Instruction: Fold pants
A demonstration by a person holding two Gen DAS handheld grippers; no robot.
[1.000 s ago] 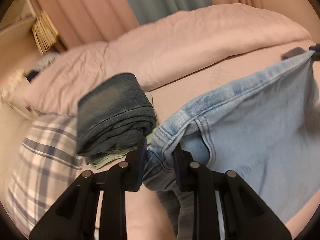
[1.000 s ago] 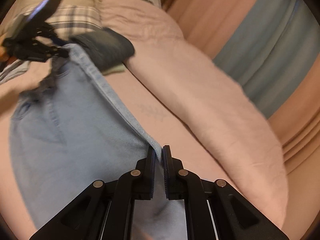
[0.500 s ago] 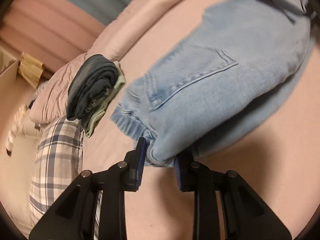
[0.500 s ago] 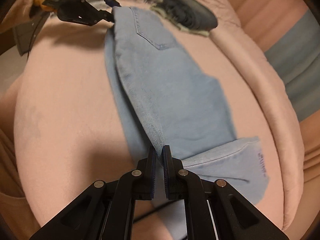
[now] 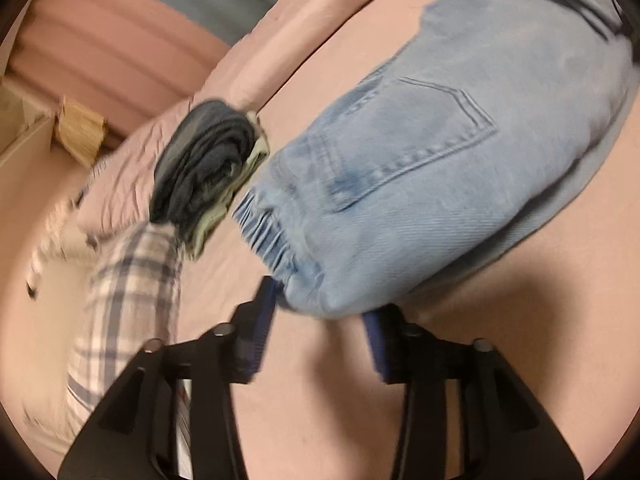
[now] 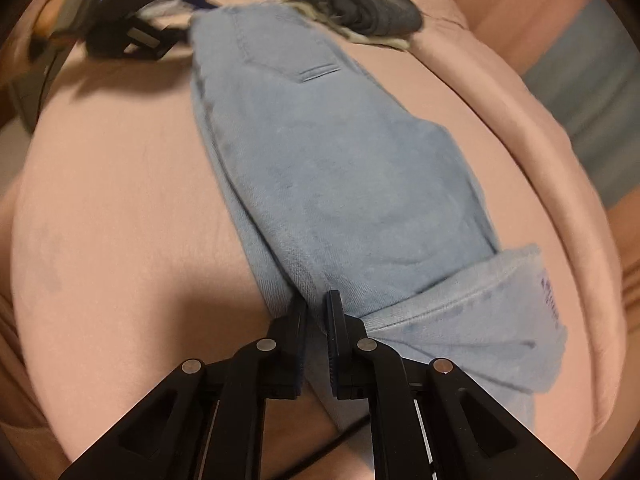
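Light blue jeans (image 5: 460,168) lie lengthwise on the pink bed (image 5: 320,420), back pocket up. Their elastic waistband corner rests between the fingertips of my left gripper (image 5: 320,320). Its jaws are opening, and the pads stand clear of the denim on both sides. In the right wrist view the jeans (image 6: 340,168) run away from my right gripper (image 6: 316,312), which is shut on the folded leg edge near the hem. The left gripper (image 6: 132,40) shows blurred at the waistband end, top left. The right gripper (image 5: 624,24) is a dark shape at the top right edge.
A stack of folded dark jeans (image 5: 208,160) sits just beyond the waistband, against a rolled pink duvet (image 5: 288,36). A plaid pillow (image 5: 128,288) lies to its left. Pink and blue curtains (image 6: 592,92) hang behind the bed. A straw basket (image 5: 80,128) stands far left.
Both grippers came down and laid the hanging jeans flat on the bed. The left jaws, shut on the waistband before, have spread apart. The right gripper still pinches the leg edge.
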